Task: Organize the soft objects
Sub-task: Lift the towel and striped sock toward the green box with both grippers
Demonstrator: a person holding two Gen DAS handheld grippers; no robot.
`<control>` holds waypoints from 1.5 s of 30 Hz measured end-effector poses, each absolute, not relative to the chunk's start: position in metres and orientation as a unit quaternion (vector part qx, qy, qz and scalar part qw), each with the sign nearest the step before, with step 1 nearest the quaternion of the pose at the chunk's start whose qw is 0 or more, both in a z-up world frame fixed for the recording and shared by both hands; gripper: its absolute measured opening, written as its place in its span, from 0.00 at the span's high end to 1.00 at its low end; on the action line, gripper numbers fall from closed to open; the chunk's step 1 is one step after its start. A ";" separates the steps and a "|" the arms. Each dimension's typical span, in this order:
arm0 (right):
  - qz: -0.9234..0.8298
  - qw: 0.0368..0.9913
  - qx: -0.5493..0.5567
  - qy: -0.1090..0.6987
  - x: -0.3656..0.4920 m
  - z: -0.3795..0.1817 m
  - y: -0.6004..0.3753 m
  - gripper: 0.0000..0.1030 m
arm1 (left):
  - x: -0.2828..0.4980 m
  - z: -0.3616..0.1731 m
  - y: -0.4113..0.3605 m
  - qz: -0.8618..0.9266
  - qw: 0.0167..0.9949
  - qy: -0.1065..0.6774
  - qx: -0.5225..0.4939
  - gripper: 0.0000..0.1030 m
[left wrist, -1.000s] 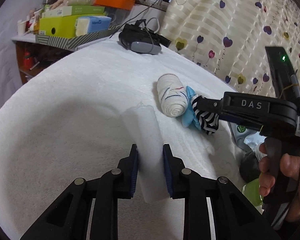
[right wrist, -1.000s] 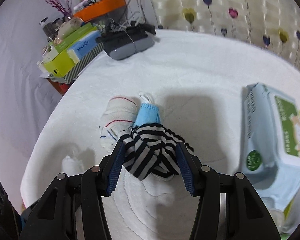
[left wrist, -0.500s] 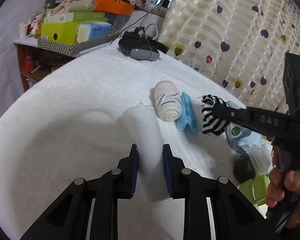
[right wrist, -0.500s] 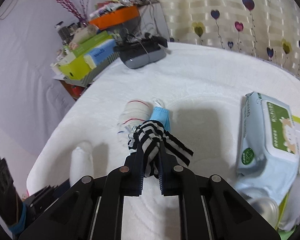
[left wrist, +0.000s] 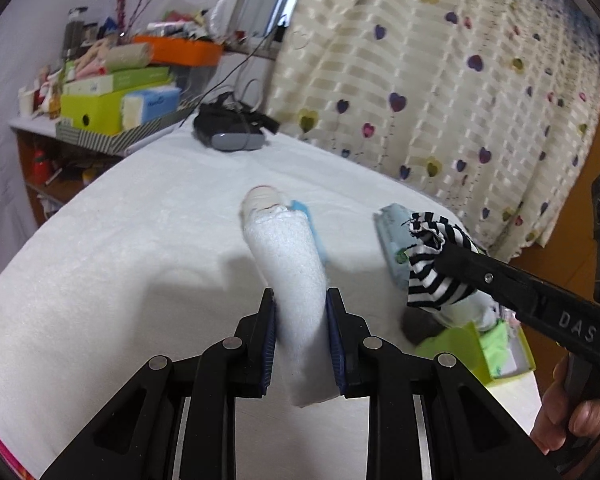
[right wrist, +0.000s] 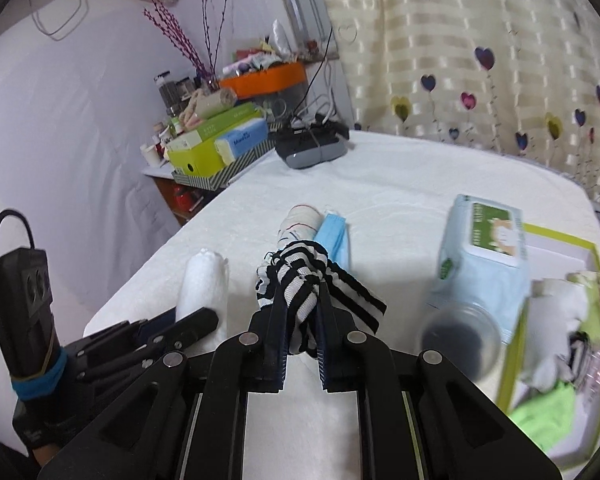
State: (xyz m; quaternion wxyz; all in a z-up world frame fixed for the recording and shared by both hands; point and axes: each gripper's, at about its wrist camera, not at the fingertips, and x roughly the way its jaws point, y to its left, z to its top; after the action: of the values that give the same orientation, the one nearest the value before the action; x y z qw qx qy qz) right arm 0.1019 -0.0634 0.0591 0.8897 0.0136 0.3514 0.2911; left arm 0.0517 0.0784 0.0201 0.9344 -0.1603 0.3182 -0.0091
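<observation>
My left gripper (left wrist: pixel 300 296) is shut on a white fluffy pad (left wrist: pixel 288 256) and holds it up off the white table cover (left wrist: pixel 120 264). Behind the pad lie a rolled white sock (left wrist: pixel 260 199) with red and blue stripes and a blue face mask (left wrist: pixel 305 211), both partly hidden. To the right, my right gripper (right wrist: pixel 302 296) is shut on a bunched black-and-white striped cloth (right wrist: pixel 300 272), lifted above the cover. In the right wrist view the sock (right wrist: pixel 300 220) and mask (right wrist: pixel 334 236) lie just beyond the cloth, and the left gripper (right wrist: pixel 196 316) with the pad (right wrist: pixel 204 280) is at the left.
A wet-wipes pack (right wrist: pixel 484 256) lies right of the mask, beside a green-rimmed box (right wrist: pixel 556 237) holding white and green fabric. A clear jar (right wrist: pixel 460 344) stands in front of it. A black headset (left wrist: pixel 230 136) sits at the far end; a cluttered shelf (left wrist: pixel 112 108) stands far left.
The right gripper shut on the striped cloth, lifted it and carried it right, away from the sock and mask. The left gripper raised the white pad off the cover.
</observation>
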 end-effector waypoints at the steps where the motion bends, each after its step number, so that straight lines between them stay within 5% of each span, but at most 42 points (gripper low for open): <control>1: 0.288 0.892 0.012 0.347 0.098 0.061 -0.067 0.88 | 0.048 0.023 0.072 -0.014 0.936 0.315 -0.157 0.79; 45: 0.190 0.940 0.042 0.279 0.032 0.081 -0.204 0.88 | 0.032 0.064 -0.065 -0.123 0.944 0.298 -0.069 0.79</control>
State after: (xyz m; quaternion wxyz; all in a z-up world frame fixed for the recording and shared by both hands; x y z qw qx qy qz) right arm 0.0317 -0.2036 0.0806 0.9402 0.0420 0.2792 0.1905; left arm 0.0318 -0.0653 0.0642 0.9441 -0.0693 0.2977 -0.1232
